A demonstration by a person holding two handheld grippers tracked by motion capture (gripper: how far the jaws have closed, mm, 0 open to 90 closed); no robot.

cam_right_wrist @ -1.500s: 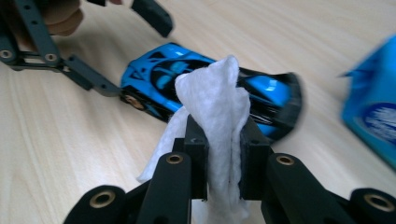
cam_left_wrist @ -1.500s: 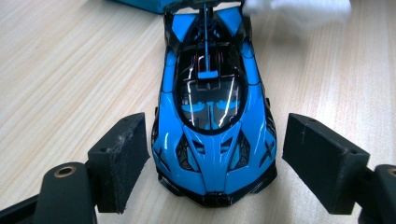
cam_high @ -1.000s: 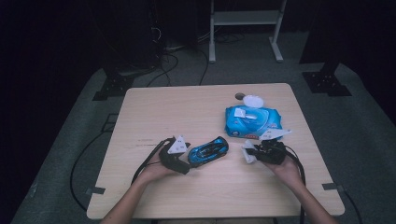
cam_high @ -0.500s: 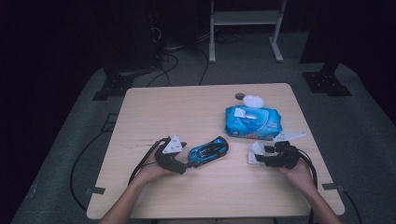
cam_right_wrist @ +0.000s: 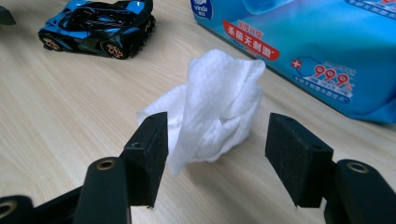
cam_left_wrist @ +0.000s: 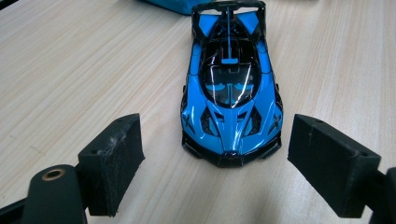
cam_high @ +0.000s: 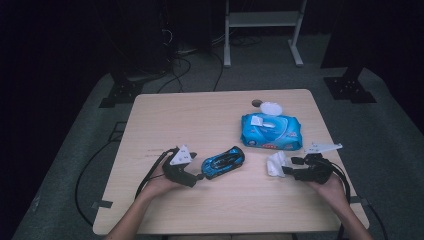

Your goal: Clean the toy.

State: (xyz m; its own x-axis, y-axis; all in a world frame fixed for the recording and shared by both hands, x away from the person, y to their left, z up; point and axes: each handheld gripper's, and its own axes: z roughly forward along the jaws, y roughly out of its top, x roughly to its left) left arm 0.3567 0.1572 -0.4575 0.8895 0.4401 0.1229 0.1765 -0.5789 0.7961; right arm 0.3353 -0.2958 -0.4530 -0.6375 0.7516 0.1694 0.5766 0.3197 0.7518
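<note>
Now, crumpled white wipe (cam_right_wrist: 212, 109) w/ right gripper (cam_right_wrist: 217, 149) fingers just released, left gripper (cam_left_wrist: 215, 158) fingers apart round glossy blue car (cam_left_wrist: 229, 88)

On the light wooden table (cam_high: 200, 120) there is one glossy blue and black toy sports car (cam_high: 223, 161), one crumpled white wet wipe (cam_high: 275, 163), one blue plastic pack of wet wipes (cam_high: 271, 131), one small white round lid (cam_high: 271, 108) and two black handheld grippers.

This looks like a lab or recording studio. A pale wooden table (cam_high: 220, 120) stands on grey carpet (cam_high: 395, 135); behind the table are dark walls, a white metal stand (cam_high: 262, 20), black floor bases (cam_high: 122, 94) and loose cables (cam_high: 185, 65).
</note>
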